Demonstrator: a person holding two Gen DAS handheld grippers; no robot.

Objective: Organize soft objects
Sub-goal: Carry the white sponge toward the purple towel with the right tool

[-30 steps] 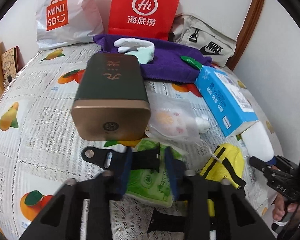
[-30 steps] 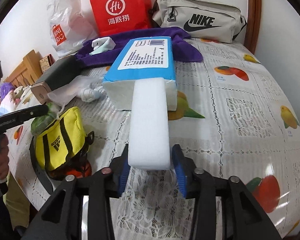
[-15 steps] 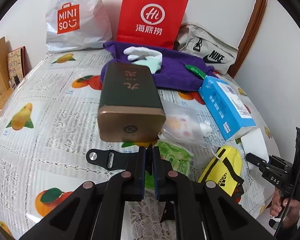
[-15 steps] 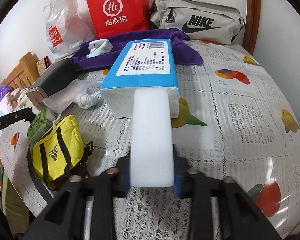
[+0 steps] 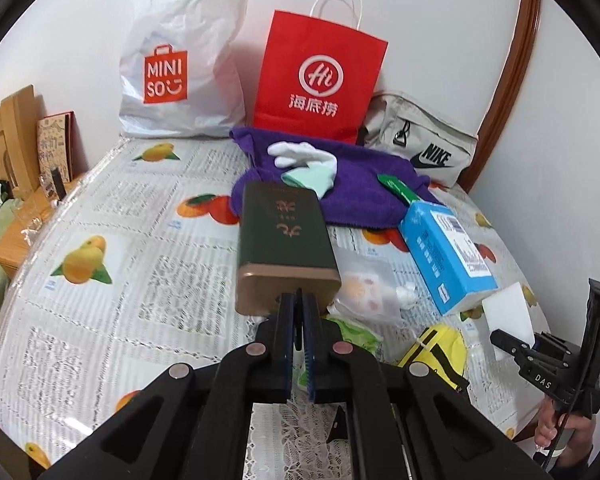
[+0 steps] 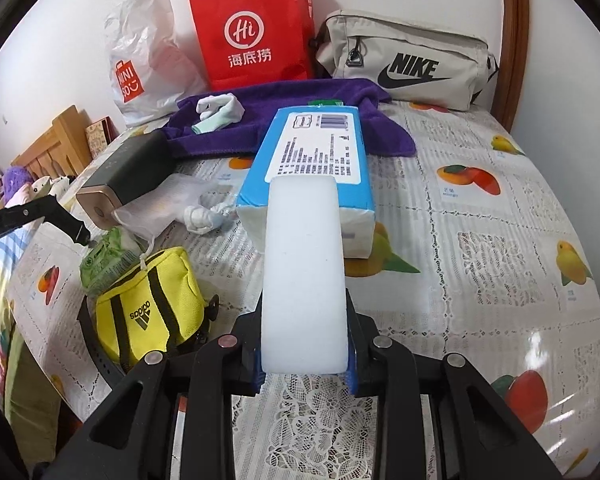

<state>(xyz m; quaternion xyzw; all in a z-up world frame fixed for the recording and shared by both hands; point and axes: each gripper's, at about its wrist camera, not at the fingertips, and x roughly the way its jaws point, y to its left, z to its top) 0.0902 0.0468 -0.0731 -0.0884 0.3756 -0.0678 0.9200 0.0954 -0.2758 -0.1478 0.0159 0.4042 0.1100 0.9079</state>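
Right gripper [image 6: 305, 364] clamped on near end of white foam block [image 6: 303, 276], far end overlapping blue tissue pack [image 6: 314, 160] on fruit-print tablecloth [image 6: 500, 264]. Left gripper [image 5: 299, 340] pads pressed together, nothing visible between; green tin [image 5: 284, 240] just beyond, yellow Adidas pouch [image 6: 148, 304] nearby

Fruit-print tablecloth [image 6: 480, 248]: purple towel [image 6: 284, 120], tissue box [image 6: 320, 160], yellow pouch [image 6: 148, 304].
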